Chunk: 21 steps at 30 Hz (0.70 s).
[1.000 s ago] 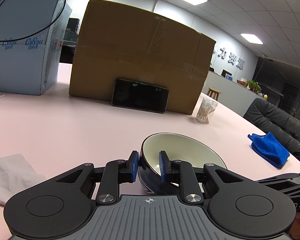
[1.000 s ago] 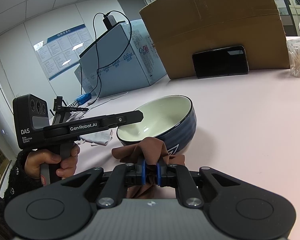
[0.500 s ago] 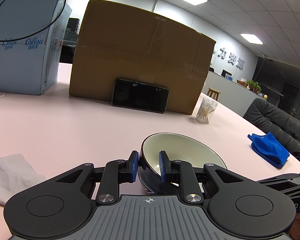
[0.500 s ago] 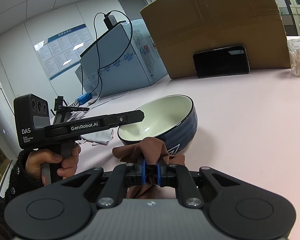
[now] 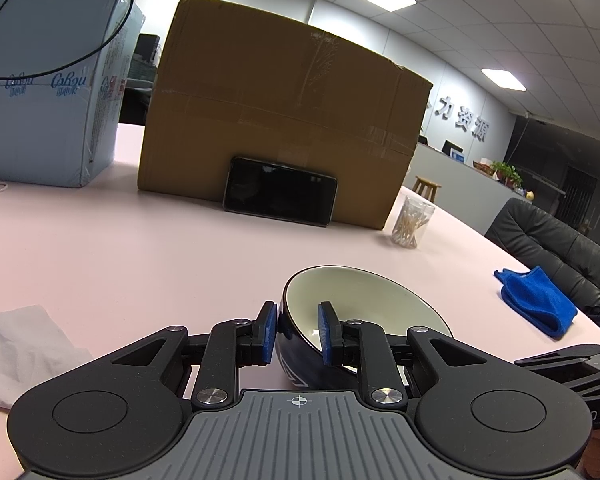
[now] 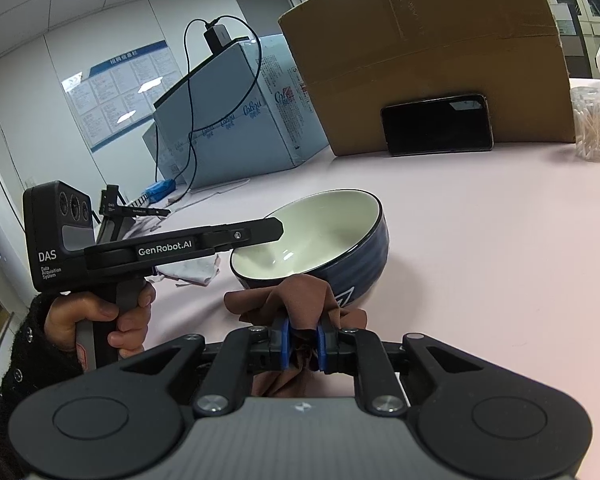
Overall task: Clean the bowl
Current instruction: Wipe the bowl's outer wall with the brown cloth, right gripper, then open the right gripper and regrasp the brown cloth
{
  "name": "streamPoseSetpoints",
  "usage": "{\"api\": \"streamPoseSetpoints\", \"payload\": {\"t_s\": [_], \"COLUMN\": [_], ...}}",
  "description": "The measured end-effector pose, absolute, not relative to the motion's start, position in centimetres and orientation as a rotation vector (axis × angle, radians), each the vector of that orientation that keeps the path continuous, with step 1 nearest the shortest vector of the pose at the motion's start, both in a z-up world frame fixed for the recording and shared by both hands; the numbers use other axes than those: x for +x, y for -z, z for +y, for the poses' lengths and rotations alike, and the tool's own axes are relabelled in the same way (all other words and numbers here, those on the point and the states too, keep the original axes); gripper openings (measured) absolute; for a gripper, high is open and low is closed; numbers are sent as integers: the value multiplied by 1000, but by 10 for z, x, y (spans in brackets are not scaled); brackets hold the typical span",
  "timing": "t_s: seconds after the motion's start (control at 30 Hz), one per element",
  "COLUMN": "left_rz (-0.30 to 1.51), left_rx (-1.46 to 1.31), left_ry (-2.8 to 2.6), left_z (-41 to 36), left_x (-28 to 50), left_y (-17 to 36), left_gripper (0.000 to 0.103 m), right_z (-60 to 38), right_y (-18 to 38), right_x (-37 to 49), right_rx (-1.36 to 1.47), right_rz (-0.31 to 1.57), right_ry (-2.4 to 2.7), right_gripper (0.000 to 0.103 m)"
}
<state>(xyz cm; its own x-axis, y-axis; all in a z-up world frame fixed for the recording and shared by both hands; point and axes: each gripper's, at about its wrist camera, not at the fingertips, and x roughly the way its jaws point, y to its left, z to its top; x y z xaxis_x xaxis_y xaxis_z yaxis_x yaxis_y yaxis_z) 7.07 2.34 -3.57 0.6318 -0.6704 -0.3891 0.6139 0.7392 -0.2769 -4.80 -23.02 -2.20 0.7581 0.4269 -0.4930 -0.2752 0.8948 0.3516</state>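
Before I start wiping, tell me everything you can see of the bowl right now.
The bowl looks like glazed ceramic: cream inside, dark blue outside with a pale line pattern low on its wall. It is tilted, mouth tipped up off the pink table. The left tongs clamp its rim, one blue pad inside, one outside. The brown cloth, pinched in the right tongs, bunches against its outer wall. The inside looks empty and glossy.

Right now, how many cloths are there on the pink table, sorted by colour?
Brown cloth: 1, pinched in the right hand-held gripper
Blue cloth: 1
White cloth: 1
Total: 3
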Motion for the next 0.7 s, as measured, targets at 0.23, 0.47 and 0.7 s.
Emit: {"api": "streamPoseSetpoints", "payload": {"t_s": [0.23, 0.47, 0.7], "left_rz": [496, 496, 498], "left_rx": [-123, -125, -129], "left_ry": [738, 738, 739], "left_z": [24, 24, 23], "left_x": [71, 71, 69], "left_y": [36, 36, 36], "left_gripper": [20, 20, 21], "right_z": [-234, -233, -205], "right_y": [14, 7, 16], "right_x": [-62, -66, -43], "right_rx": [161, 87, -58], "right_rz": [611, 583, 679], "right_ry": [-338, -363, -401], "right_gripper": [51, 70, 63]}}
